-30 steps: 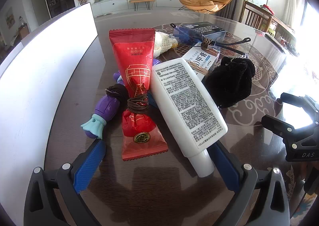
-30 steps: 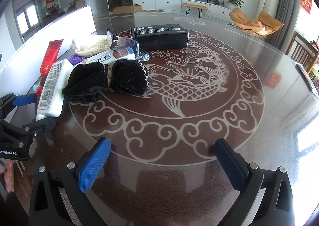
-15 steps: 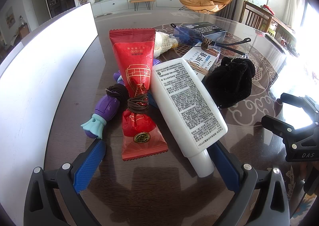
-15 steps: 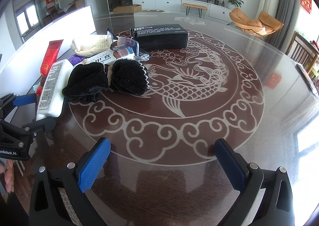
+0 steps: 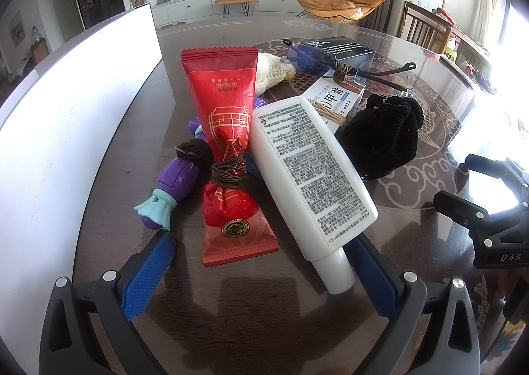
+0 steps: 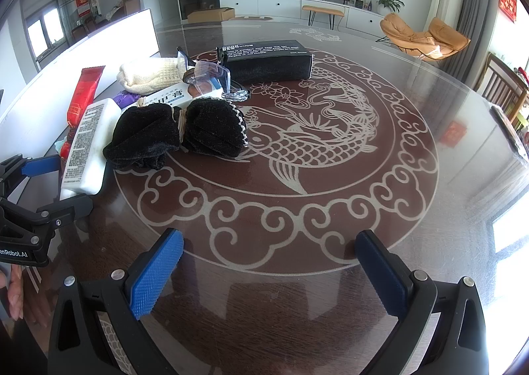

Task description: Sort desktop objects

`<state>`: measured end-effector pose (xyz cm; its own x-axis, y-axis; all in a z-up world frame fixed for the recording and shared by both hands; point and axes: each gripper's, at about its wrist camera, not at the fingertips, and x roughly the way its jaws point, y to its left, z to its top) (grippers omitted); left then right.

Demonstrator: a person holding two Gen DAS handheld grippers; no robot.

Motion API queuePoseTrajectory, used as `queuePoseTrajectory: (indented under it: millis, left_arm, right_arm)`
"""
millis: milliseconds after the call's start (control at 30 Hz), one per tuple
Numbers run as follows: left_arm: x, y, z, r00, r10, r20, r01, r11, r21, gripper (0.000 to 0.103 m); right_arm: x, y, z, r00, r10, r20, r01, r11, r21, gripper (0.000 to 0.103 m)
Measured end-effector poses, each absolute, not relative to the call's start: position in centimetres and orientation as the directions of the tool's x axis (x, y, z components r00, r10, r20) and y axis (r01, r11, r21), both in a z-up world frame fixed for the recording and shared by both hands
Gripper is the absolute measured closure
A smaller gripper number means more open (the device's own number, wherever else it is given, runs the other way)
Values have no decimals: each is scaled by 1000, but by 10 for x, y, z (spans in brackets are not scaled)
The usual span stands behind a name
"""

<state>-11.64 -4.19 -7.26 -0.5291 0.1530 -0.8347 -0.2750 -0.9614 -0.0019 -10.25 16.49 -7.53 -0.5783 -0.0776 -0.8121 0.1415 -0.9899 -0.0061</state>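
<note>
Desktop objects crowd the left wrist view's centre: a glossy red packet (image 5: 228,150) and smooth white tube (image 5: 310,173), just ahead of the left gripper (image 5: 261,272), jaws wide apart. Right gripper (image 6: 267,266) gapes too, holding nothing. Best to centre one item before closing.

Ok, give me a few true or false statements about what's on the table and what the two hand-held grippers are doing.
1. The left hand-held gripper is open and holds nothing. True.
2. A brown cord is wound around the red packet. True.
3. The white bottle stands upright. False: it lies on its side, cap toward the gripper.
4. The right hand-held gripper grips the black cloth bundle. False: it is open, apart from the bundle.
5. The black box lies beyond the clear glasses. True.
</note>
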Motion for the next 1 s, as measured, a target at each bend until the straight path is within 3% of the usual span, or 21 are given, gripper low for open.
queuePoseTrajectory:
  millis: [1000]
  left_arm:
    - [-115, -43, -75, -529, 154, -835, -275, -961, -3, 0]
  right_arm:
    - [-103, 165, -76, -578, -77, -812, 141, -990, -6, 0]
